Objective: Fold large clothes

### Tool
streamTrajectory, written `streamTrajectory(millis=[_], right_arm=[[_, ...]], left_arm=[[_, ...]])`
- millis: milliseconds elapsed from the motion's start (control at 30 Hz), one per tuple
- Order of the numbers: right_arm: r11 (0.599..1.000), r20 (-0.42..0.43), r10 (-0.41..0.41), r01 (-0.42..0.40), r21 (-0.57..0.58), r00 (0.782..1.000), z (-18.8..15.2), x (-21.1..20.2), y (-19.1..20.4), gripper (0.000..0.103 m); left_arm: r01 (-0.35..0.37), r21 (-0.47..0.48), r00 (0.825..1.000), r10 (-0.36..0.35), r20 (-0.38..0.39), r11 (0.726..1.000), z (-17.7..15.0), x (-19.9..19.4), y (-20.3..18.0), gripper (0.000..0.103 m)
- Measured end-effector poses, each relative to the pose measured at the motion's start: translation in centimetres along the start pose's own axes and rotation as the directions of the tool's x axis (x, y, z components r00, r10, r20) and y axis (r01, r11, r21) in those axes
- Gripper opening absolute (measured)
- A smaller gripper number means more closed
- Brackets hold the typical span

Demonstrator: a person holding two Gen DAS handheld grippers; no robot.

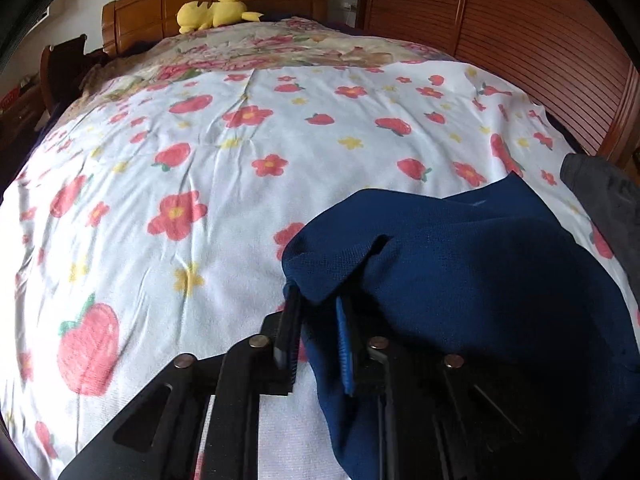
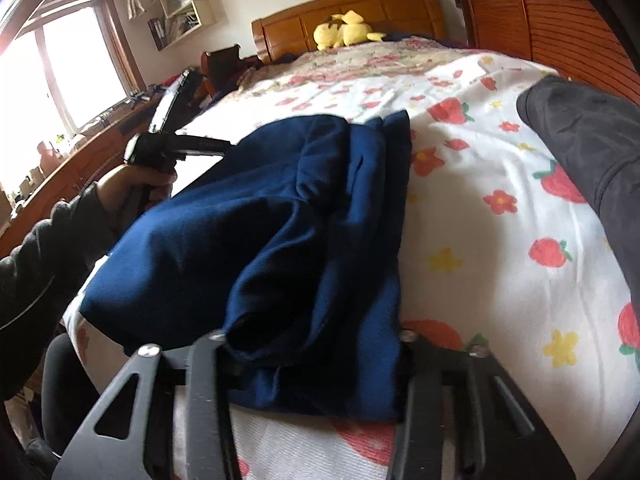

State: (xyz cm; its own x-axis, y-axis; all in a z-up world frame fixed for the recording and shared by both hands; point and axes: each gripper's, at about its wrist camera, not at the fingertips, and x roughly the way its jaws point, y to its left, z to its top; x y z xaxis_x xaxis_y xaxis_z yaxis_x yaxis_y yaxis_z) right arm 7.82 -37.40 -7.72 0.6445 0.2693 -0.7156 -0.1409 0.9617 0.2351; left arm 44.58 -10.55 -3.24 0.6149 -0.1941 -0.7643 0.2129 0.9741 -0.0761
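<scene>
Navy garment (image 2: 280,216) covers the right gripper's (image 2: 316,356) fingertips; its near edge hides behind the mount. A dark garment (image 2: 592,148) runs off the right edge.

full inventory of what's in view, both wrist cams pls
blue garment: 1, dark blue, bunched at the near edge of the bed
dark grey garment: 1, on the bed to the right of the blue one
bedspread: 1, white with red strawberries and flowers, covers the bed
plush toy: 1, yellow, at the headboard
headboard: 1, brown wood, far end of the bed
slatted panels: brown wood, along the bed's right side
wall shelf: 1, pale, left wall by the window
left gripper: 1, black, fingers closed on a blue garment edge
right gripper: 1, black, fingertips hidden under blue fabric
hand: 1, dark sleeve, holding the left gripper
</scene>
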Motion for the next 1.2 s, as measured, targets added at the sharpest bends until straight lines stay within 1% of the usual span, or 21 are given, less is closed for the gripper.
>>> streamTrajectory(millis=[67,167,267,367,433,567,700,900,1033,1200], right_arm=[[1.000,0.030,0.005,-0.005,-0.013,1.000,0.2,-0.7,0.4,0.028],[1.000,0.064,0.019,-0.018,-0.018,0.998,0.8,-1.6,0.8,0.023],[0.999,0.105,0.035,-0.032,-0.035,0.994,1.5,-2.8,1.3,0.022],[0.998,0.153,0.022,-0.013,-0.064,0.988,2.4,-4.2,1.8,0.021],[0.997,0.181,0.012,0.002,-0.076,0.983,2.9,-5.1,1.7,0.021],[0.996,0.249,-0.011,0.033,-0.082,0.968,4.2,-8.3,0.3,0.021],[0.993,0.295,-0.040,0.071,-0.098,0.955,5.6,-11.4,-1.4,0.021],[0.980,0.353,-0.118,0.166,-0.109,0.928,7.9,-17.1,-5.3,0.021],[0.964,0.382,-0.204,0.254,-0.083,0.901,8.7,-20.6,-9.0,0.021],[0.943,0.392,-0.291,0.330,-0.033,0.873,8.5,-23.7,-12.6,0.020]], left_arm=[[-0.024,0.007,0.999,0.024,0.031,1.000,0.1,-0.9,-0.4,0.010],[-0.031,-0.015,0.994,0.032,0.103,0.999,0.4,-3.4,-0.8,0.009],[-0.035,-0.005,0.986,0.035,0.165,0.999,1.1,-6.3,-2.0,0.009],[-0.051,0.040,0.975,0.041,0.218,0.998,1.7,-9.0,-4.2,0.009],[-0.060,0.065,0.965,0.041,0.259,0.996,2.1,-10.9,-5.9,0.009],[-0.068,0.091,0.945,0.035,0.325,0.994,2.7,-13.8,-9.0,0.008],[-0.057,0.115,0.925,0.009,0.379,0.992,3.4,-15.8,-12.7,0.008],[-0.011,0.156,0.897,-0.059,0.438,0.988,5.3,-17.3,-19.2,0.008],[0.019,0.203,0.895,-0.108,0.434,0.979,6.7,-16.4,-23.6,0.008],[0.080,0.242,0.892,-0.178,0.415,0.967,8.2,-15.0,-29.1,0.008]])
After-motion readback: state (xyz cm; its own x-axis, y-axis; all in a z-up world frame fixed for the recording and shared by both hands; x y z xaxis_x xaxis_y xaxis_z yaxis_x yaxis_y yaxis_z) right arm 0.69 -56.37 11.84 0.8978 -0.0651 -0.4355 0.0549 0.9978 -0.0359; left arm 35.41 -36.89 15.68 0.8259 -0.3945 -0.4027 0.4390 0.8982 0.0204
